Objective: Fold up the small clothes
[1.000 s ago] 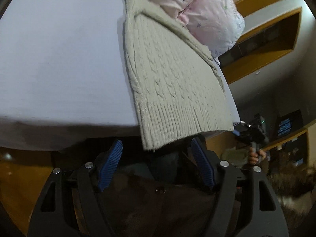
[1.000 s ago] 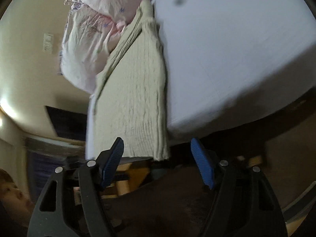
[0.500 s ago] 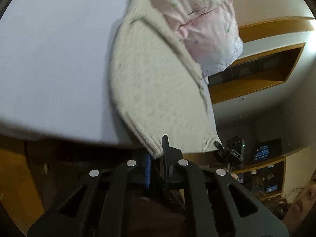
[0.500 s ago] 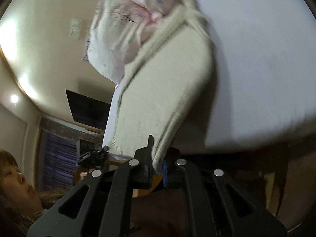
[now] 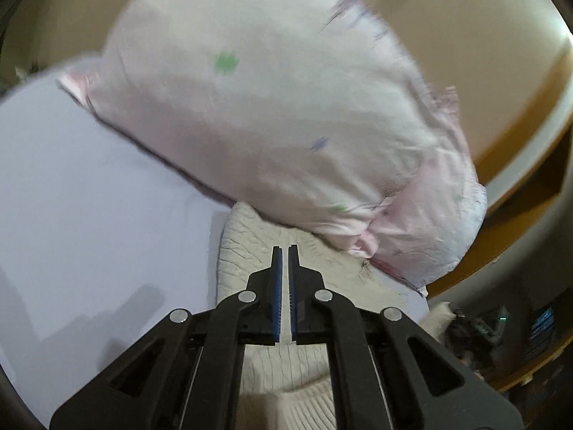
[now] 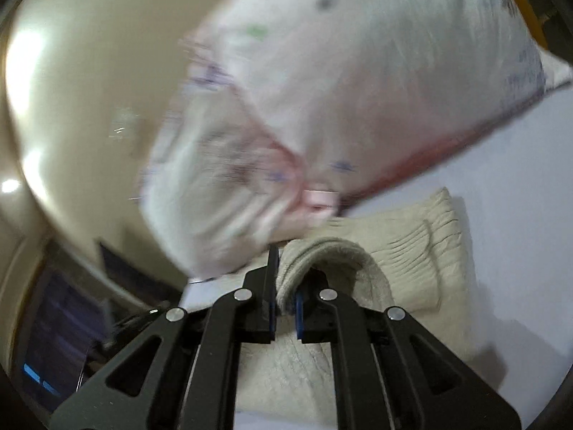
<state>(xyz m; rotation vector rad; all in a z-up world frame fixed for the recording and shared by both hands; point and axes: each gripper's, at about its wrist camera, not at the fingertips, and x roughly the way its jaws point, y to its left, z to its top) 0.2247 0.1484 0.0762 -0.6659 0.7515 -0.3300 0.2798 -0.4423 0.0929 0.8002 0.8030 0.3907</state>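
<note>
- The left gripper (image 5: pixel 284 251) has its jaws drawn almost together, with only a thin slit between the blue pads (image 5: pixel 275 297); whether any fabric is caught in that slit cannot be told.
- The cream knit sweater (image 5: pixel 250 247) lies under and just ahead of the left gripper, doubled over on the pale lavender sheet (image 5: pixel 89 215).
- The right gripper (image 6: pixel 284 276) is clamped on a thick rolled edge of the sweater (image 6: pixel 412 251), which arches up from between its jaws and drapes to the right.
- A pink printed pillow (image 5: pixel 272 118) sits just beyond both grippers, its lower edge touching the sweater's far end.
</note>
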